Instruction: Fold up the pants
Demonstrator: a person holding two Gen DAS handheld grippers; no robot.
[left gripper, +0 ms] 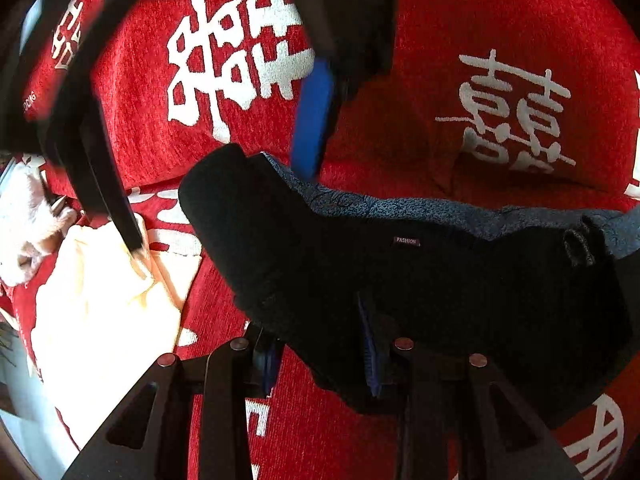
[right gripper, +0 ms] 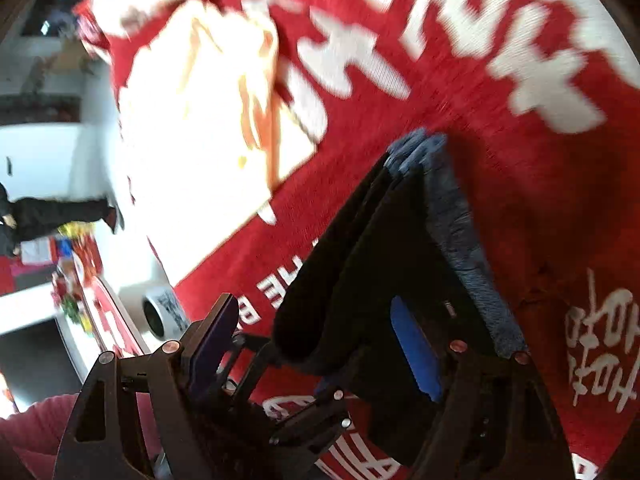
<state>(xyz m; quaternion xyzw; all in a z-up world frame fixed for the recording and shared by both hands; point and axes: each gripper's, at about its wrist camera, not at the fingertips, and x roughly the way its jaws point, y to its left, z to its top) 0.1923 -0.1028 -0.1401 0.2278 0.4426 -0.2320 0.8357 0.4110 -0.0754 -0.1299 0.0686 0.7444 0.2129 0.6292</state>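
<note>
The left gripper [left gripper: 320, 364] is clamped on the soft, floppy black pants [left gripper: 420, 288] lying folded just ahead; the right gripper [right gripper: 316, 344], jaws spread, should pinch the thick folded edge.

My left tongs [left gripper: 320, 364] are black, angular cut-out frames with copper-coloured round screws and blue pads. My right tongs [right gripper: 316, 344] match: black linkage, copper screws, a blue pad [right gripper: 416, 354].
</note>
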